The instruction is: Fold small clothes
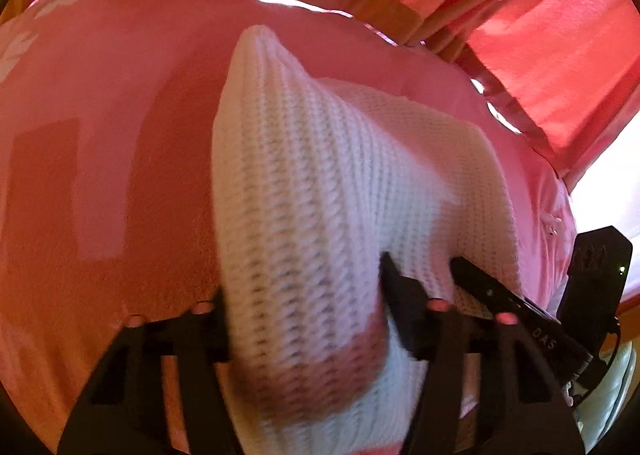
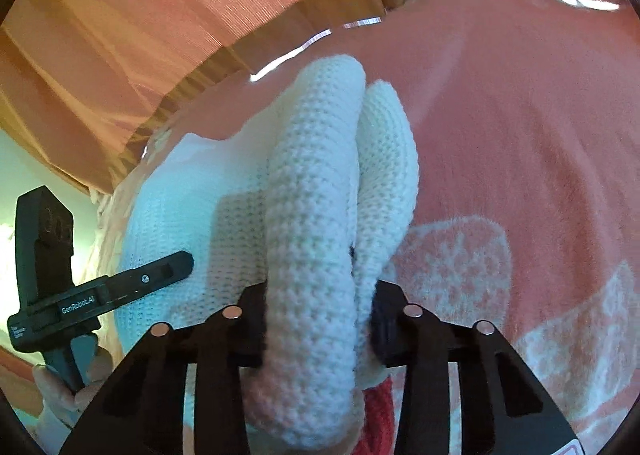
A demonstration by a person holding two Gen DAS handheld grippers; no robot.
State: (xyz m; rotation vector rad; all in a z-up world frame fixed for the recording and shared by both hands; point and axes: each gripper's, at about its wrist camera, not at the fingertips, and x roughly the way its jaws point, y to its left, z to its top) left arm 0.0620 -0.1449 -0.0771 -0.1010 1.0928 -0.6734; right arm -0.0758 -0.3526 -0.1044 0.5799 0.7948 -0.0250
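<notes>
Knitwear (image 1: 320,183), white and chunky-ribbed, lies bunched on a pink blanket (image 1: 100,103) with pale flower patterns. Surface under the blanket not identifiable. In the left wrist view, a thick fold of the knit runs up from between the left gripper (image 1: 304,319) fingers toward the far edge of the blanket; both black fingers press against the fold's sides, so the fingers are partly closed with the knit pinched between them. Lower part of that fold is blurred. To the right in the same view, the right gripper (image 1: 418,269) comes in from the lower right edge, its two black fingertips pushed into the knit, cloth between them. In the right wrist view, the right gripper (image 2: 320,311) clamps a doubled roll of the knit: two rounded layers side by side, squeezed between the fingers, rising away from the camera. A strip of red fabric (image 2: 376,411) shows beneath the roll near the bottom edge; cannot tell what it belongs to. Left of the roll, the rest of the knit spreads flat on the blanket, and one left gripper finger (image 2: 160,273) lies on it. A hand (image 2: 64,387) holds that gripper's handle at the lower left. Orange-red curtains (image 2: 160,15) hang behind the blanket's far edge.
</notes>
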